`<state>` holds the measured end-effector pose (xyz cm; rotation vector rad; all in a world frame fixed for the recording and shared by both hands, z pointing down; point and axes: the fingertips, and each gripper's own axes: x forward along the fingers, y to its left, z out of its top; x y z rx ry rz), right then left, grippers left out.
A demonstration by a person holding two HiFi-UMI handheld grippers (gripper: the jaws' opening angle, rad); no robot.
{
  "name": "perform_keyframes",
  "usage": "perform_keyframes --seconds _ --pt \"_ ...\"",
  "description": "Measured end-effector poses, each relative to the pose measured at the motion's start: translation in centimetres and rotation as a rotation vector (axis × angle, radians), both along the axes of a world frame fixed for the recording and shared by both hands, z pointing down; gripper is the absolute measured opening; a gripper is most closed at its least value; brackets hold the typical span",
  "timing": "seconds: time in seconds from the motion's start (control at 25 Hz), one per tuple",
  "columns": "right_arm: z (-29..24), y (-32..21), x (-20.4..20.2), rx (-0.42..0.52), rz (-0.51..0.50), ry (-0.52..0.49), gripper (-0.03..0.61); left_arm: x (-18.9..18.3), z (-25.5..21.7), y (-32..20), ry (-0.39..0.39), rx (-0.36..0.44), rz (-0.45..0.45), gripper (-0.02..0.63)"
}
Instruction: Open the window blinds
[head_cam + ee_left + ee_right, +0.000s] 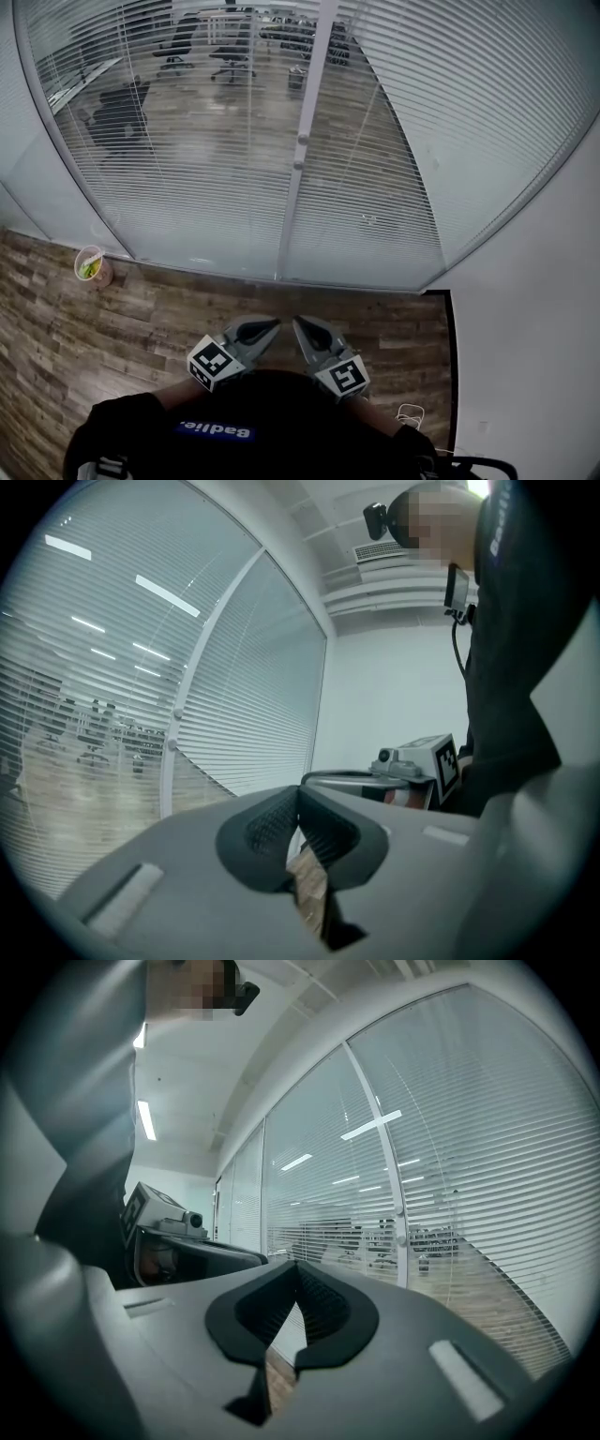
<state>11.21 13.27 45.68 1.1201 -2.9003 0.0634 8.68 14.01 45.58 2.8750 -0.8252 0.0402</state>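
The window blinds [187, 141] hang behind glass across the far side, split by a white upright post [298, 178] that carries two small knobs [302, 139]. Left of the post the slats let an office with chairs show through; the right blinds [469, 122] look more closed. My left gripper [272, 326] and right gripper [300, 324] sit close together low in the head view, well short of the glass, both shut and empty. In the left gripper view the left gripper [298, 794] points past the blinds [253, 696]. In the right gripper view the right gripper [298, 1269] faces the blinds [469, 1176] and post [384, 1166].
A small cup [91, 265] with something green stands on the wooden floor [141, 319] at the left foot of the glass. A white wall [534, 328] closes the right side, with a thin cable [410, 413] near its base.
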Motion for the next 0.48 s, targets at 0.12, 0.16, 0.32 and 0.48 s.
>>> perform_keyframes --seconds 0.12,0.16,0.32,0.48 --pt "-0.2 -0.3 0.3 0.005 -0.007 -0.001 0.002 0.5 0.3 -0.2 -0.005 0.001 -0.002 0.0" --pt "-0.2 -0.3 0.4 0.0 -0.008 -0.008 0.002 0.7 0.3 -0.3 -0.007 0.002 -0.004 0.0" --pt "-0.6 -0.3 0.1 0.0 -0.008 -0.011 0.002 0.4 0.1 -0.2 -0.008 0.005 -0.007 0.0" --pt "-0.9 -0.1 -1.6 -0.004 -0.009 -0.002 0.002 -1.3 -0.5 0.0 -0.003 0.006 -0.005 0.0"
